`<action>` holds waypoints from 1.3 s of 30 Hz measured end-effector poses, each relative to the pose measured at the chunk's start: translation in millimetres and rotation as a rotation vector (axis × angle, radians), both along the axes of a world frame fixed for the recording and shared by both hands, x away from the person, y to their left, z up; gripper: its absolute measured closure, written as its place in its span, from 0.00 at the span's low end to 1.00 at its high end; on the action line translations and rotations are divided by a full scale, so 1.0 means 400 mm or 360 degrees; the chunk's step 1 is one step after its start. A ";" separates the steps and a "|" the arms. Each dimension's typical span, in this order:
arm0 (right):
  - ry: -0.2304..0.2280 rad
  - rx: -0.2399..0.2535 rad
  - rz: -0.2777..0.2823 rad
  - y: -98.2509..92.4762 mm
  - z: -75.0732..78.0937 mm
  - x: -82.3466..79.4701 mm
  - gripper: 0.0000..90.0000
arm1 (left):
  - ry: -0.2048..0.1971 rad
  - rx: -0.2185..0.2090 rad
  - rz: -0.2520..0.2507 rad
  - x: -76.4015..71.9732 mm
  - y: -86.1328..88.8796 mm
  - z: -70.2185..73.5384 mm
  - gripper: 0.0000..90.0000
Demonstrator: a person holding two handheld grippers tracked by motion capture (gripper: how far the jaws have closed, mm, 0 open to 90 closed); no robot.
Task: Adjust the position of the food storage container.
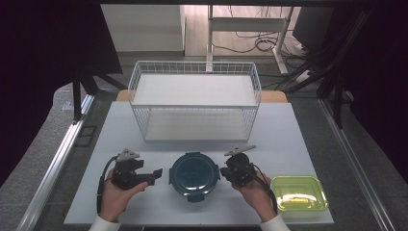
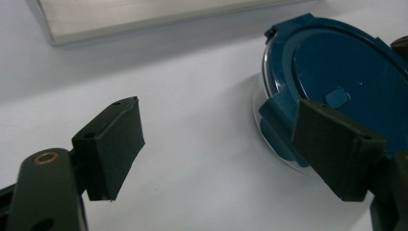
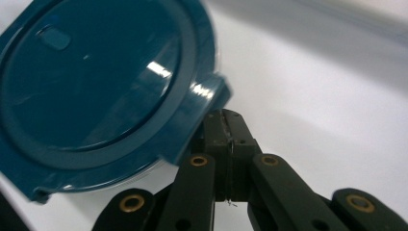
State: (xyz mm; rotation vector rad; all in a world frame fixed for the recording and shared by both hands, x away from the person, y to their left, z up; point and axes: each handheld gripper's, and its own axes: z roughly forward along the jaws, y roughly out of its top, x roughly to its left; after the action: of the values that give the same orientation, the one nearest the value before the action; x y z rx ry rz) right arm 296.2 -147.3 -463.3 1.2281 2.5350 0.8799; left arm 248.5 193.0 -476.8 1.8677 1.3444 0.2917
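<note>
A round container with a dark teal clip-on lid (image 1: 195, 174) sits on the white table near the front middle. My left gripper (image 1: 155, 176) is just left of it, lying level and open, with bare table between the jaws (image 2: 223, 130). Its right jaw stands in front of the container's (image 2: 346, 67) near side latch. My right gripper (image 1: 222, 172) is at the container's right side, its jaws pressed together with nothing between them. Its closed tips (image 3: 226, 118) sit right at the lid's (image 3: 96, 82) side latch tab (image 3: 209, 94); whether they touch it I cannot tell.
A white wire basket (image 1: 195, 98) with two shelves stands behind the container at the table's back. A yellow-green lidded box (image 1: 298, 192) lies at the front right, close to my right hand. The table's front edge runs just below both wrists.
</note>
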 end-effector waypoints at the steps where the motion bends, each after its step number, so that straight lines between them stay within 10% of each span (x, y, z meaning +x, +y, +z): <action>1: -0.0028 -0.0002 -0.0014 -0.002 0.006 -0.002 0.98 | -0.0008 -0.0003 0.0010 0.000 0.004 0.001 0.20; 7: -0.0167 0.0121 -0.0071 -0.029 0.033 -0.014 0.85 | -0.0041 -0.0032 0.0038 0.006 0.022 0.004 0.20; 8: -0.0176 0.0142 -0.0071 -0.031 0.035 -0.017 0.77 | -0.0048 -0.0039 0.0039 0.007 0.023 0.005 0.20; 9: -0.0229 0.0188 -0.0113 -0.033 0.041 -0.024 0.46 | -0.0063 -0.0054 0.0044 0.008 0.024 0.005 0.20; 14: -0.0222 0.0238 -0.0094 -0.026 0.046 -0.030 0.27 | -0.0098 -0.0100 0.0021 -0.004 0.025 0.008 0.20; 39: -0.0073 0.0309 -0.0124 -0.033 0.011 -0.023 0.15 | -0.0012 -0.0143 0.0009 0.006 0.016 0.010 0.15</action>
State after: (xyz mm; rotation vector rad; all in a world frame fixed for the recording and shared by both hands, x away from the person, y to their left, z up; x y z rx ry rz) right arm 287.1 -160.3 -458.9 1.3347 2.3944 1.1439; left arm 250.8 199.4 -473.0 1.7869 1.3359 0.2373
